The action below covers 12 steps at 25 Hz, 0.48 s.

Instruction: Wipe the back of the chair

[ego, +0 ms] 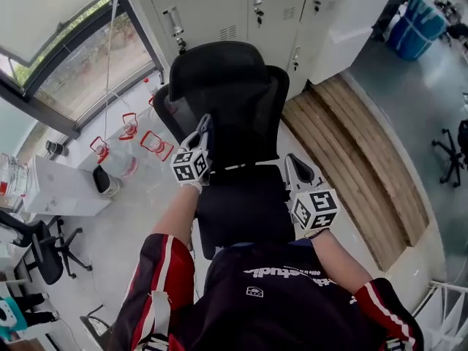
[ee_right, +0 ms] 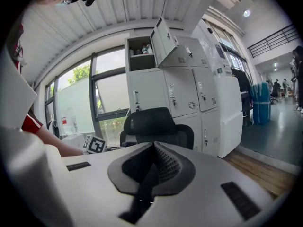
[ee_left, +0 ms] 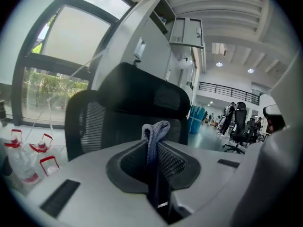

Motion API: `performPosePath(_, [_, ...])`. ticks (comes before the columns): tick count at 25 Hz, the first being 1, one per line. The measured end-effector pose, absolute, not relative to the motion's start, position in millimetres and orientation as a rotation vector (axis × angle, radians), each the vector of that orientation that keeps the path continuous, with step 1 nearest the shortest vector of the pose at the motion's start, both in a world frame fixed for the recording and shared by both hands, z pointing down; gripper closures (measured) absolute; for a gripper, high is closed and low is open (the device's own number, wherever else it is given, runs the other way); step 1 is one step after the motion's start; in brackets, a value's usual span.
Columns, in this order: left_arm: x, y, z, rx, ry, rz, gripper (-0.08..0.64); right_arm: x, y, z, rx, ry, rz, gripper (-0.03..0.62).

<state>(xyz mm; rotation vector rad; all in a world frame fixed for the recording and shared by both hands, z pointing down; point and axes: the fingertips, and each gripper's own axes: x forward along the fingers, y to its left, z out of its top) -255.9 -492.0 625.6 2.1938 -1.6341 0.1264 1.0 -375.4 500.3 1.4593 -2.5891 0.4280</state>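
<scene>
Head view: the left hand-held gripper [ego: 205,125] points at the back of the black chair [ego: 234,86]. The right hand-held gripper [ego: 292,161] is lower, beside the seat.

Left gripper view: its jaws are clenched on a grey-blue cloth [ee_left: 156,132], whose fold sticks out past the tips. The chair [ee_left: 135,96] stands just ahead.

Right gripper view: this hand-held gripper [ee_right: 152,149] is clenched with nothing between its jaws. The chair [ee_right: 156,123] is ahead, with white lockers [ee_right: 177,91] behind it.
</scene>
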Motion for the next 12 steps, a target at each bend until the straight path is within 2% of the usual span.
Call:
performPosePath(7, [-99.7, -542.4, 648.9, 2.273, -1.424, 0.139, 0.500, 100.1, -398.1, 507.4, 1.594, -2.502, 0.458, 0.584])
performPosePath(12, [-14.8, -575.4, 671.2, 2.323, -1.317, 0.217, 0.500, 161.2, -412.0, 517.0, 1.667, -2.441, 0.481, 0.584])
